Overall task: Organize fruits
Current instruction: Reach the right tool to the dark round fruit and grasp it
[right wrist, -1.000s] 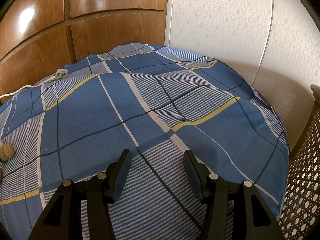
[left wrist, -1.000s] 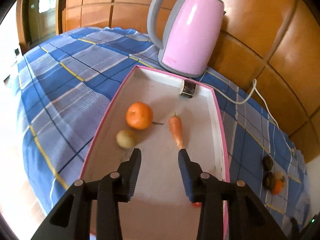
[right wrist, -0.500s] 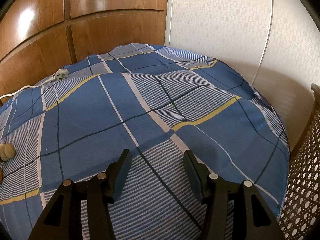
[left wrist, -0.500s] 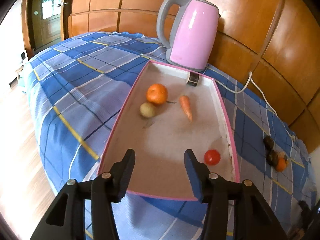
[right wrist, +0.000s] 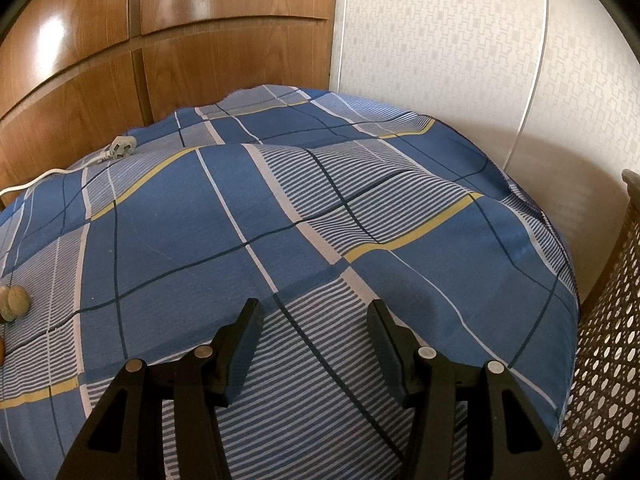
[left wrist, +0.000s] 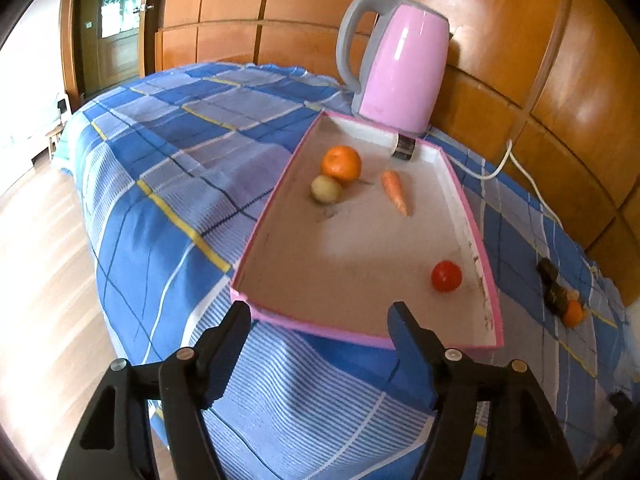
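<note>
The pink-edged tray (left wrist: 478, 240) lay flat on the blue plaid cloth (left wrist: 168, 168), its far end touching or nearly touching the pink kettle (left wrist: 400, 76). Four items sat inside it: a mandarin (left wrist: 341, 163) with a small yellowish-green fruit (left wrist: 327, 189) touching it near the left wall, a carrot (left wrist: 394, 192) lying just beside them toward the centre, and a tomato (left wrist: 446, 276) alone near the right wall at the near end. My reading: the tray was serving as the collection point, hence the grouping.

A dark roll (left wrist: 404, 148) rested against the tray's far wall. Outside the tray, well apart to the right, a few more items (left wrist: 560, 298) lay on the cloth, two dark pieces and an orange one; these looked like what was left to sort. The type of the dark pieces could not be determined.

You held the left gripper (left wrist: 320, 318) just short of the tray's near edge, jaws spread wide, nothing between them and touching nothing.

You kept the right gripper (right wrist: 316, 320) low over a bare patch of cloth, jaws likewise wide and empty. Two tan round objects (right wrist: 14, 302) sat at the left margin of its view, near a white plug (right wrist: 120, 150).
</note>
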Demonstrator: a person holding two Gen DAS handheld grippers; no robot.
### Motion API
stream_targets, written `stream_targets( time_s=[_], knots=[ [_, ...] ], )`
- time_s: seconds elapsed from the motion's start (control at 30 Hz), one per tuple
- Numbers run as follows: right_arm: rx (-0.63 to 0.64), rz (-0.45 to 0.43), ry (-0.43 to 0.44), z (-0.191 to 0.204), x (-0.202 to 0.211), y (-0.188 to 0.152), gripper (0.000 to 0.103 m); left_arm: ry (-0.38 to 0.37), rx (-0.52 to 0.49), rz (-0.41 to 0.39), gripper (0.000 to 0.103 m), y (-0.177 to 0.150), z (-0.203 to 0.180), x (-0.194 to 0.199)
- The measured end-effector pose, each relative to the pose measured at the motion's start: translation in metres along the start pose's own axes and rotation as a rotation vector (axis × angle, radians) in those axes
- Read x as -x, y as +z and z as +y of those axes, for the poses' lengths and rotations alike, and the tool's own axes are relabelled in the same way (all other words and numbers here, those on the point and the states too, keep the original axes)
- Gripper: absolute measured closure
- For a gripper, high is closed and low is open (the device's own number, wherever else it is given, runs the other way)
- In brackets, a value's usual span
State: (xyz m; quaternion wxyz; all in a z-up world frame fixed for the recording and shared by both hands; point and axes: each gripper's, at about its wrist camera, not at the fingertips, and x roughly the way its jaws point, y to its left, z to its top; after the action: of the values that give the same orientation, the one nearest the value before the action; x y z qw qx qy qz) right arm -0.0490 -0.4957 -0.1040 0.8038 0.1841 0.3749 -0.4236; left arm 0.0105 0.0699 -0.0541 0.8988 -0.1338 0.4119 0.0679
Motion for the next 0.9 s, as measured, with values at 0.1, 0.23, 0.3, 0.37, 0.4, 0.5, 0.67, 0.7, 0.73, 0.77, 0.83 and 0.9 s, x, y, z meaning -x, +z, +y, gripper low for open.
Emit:
stream_targets(
  time_s=[0.1, 0.23, 0.3, 0.37, 0.4, 0.5, 0.67, 0.7, 0.73, 0.77, 0.83, 0.9],
  knots=[
    [-0.001, 0.002, 0.003, -0.001, 0.0, 0.0, 0.048, -0.008, 0.017, 0.009, 0.026, -0.004, 0.002, -0.002],
    [-0.001, 0.003, 0.004, -0.001, 0.0, 0.0, 0.048, -0.008, 0.027, 0.003, 0.026, -0.007, 0.004, -0.001],
    [0.0, 0.004, 0.003, -0.001, 0.0, 0.001, 0.048, -0.014, 0.034, 0.005, 0.026, -0.007, 0.005, -0.001],
    [0.001, 0.006, 0.005, -0.001, -0.001, 0.001, 0.048, -0.015, 0.037, 0.006, 0.025, -0.007, 0.005, -0.001],
    [0.002, 0.011, 0.008, -0.002, -0.001, 0.002, 0.048, -0.015, 0.038, 0.007, 0.024, -0.007, 0.005, -0.001],
    [0.015, 0.049, 0.052, 0.0, 0.002, 0.006, 0.048, -0.017, 0.041, 0.01, 0.022, -0.007, 0.005, -0.002],
    [0.131, 0.034, 0.329, 0.04, 0.042, 0.011, 0.048, -0.023, 0.032, 0.011, 0.02, -0.009, 0.002, -0.003],
    [0.166, 0.036, 0.392, 0.052, 0.05, 0.012, 0.048, -0.025, 0.032, 0.012, 0.019, -0.009, 0.001, -0.003],
    [0.209, 0.039, 0.457, 0.065, 0.059, 0.012, 0.048, -0.026, 0.031, 0.014, 0.019, -0.009, 0.001, -0.004],
    [0.267, 0.043, 0.533, 0.082, 0.07, 0.011, 0.048, -0.027, 0.032, 0.014, 0.018, -0.009, 0.001, -0.004],
    [0.404, 0.051, 0.666, 0.12, 0.092, 0.006, 0.048, -0.03, 0.035, 0.015, 0.018, -0.009, 0.002, -0.004],
    [0.555, 0.05, 0.766, 0.16, 0.113, 0.0, 0.043, -0.034, 0.04, 0.017, 0.017, -0.009, 0.003, -0.005]
  ],
)
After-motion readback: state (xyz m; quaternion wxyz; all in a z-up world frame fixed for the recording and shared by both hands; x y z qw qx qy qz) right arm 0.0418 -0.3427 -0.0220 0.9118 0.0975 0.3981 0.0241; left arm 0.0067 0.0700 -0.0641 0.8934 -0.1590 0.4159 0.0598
